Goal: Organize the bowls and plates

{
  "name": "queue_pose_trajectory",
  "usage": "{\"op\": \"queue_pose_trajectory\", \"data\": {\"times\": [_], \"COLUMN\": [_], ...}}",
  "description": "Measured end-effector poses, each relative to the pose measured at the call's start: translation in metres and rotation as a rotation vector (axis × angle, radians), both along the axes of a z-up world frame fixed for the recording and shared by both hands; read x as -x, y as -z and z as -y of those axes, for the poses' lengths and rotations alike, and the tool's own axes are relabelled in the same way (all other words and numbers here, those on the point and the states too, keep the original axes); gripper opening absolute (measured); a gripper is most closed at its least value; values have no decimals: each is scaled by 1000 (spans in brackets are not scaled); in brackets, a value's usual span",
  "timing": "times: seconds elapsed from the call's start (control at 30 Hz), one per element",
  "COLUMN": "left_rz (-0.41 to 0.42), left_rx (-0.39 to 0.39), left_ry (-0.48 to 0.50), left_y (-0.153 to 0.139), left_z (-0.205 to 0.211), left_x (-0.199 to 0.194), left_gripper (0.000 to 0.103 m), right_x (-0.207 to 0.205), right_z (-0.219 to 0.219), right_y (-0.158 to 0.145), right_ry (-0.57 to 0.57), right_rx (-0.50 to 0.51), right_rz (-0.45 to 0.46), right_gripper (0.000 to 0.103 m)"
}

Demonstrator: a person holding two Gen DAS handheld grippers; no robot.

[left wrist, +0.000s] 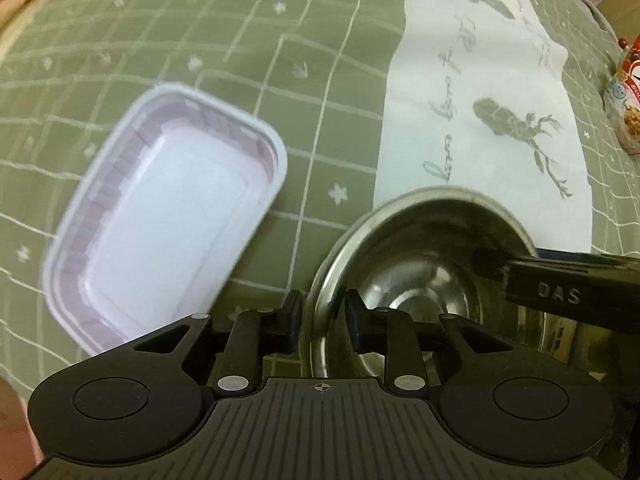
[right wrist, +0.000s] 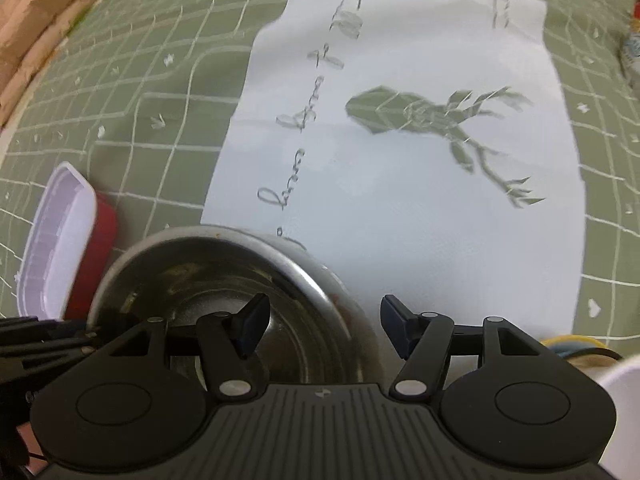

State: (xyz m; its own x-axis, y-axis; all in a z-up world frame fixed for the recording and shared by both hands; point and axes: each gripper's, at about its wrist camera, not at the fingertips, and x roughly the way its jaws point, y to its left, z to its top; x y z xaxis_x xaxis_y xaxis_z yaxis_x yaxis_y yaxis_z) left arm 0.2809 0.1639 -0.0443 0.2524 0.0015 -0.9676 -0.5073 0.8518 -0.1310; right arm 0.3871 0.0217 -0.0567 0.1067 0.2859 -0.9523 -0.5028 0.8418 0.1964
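Note:
A steel bowl (left wrist: 424, 264) sits on the green checked tablecloth at the edge of a white runner. My left gripper (left wrist: 322, 320) straddles the bowl's near rim, one finger outside and one inside, jaws narrow around the rim; whether they clamp it is unclear. The right gripper's finger (left wrist: 560, 288) reaches in over the bowl's right rim. In the right wrist view the bowl (right wrist: 224, 280) lies below my right gripper (right wrist: 324, 320), which is open, with its left finger over the bowl and its right finger outside. A white rectangular tray with a red outer wall (left wrist: 168, 216) lies left of the bowl, also in the right wrist view (right wrist: 60, 240).
The white runner with deer print (right wrist: 400, 160) runs up the middle of the green cloth (left wrist: 200, 40). A snack packet (left wrist: 628, 112) lies at the far right. Cardboard (right wrist: 40, 12) borders the far left. A white object (right wrist: 620, 392) and a yellow-rimmed item (right wrist: 572, 342) sit at the lower right.

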Motion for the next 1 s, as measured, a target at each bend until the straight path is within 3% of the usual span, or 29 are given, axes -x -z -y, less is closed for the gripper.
{"op": "queue_pose_trajectory", "data": {"times": [0.17, 0.33, 0.47, 0.6, 0.7, 0.83, 1.0], "left_rz": [97, 248, 320, 300, 252, 175, 114], "left_rx": [-30, 109, 227, 224, 174, 116, 147], "left_ry": [-15, 31, 166, 263, 299, 301, 285], "left_y": [-35, -63, -71, -70, -64, -47, -27], "left_z": [9, 35, 80, 121, 142, 155, 157], "left_x": [-6, -20, -37, -44, -45, -45, -47], "left_gripper": [23, 23, 23, 24, 24, 27, 28], "right_x": [1, -6, -9, 0, 8, 18, 26], "right_z": [31, 85, 138, 182, 207, 222, 228], "right_y": [-40, -76, -87, -88, -79, -57, -35], "right_ry": [54, 135, 211, 247, 274, 280, 293], "right_rx": [-97, -149, -99, -42, -35, -22, 12], "right_rz": [104, 218, 264, 279, 228, 142, 109], "right_gripper": [63, 63, 63, 63, 61, 56, 56]}}
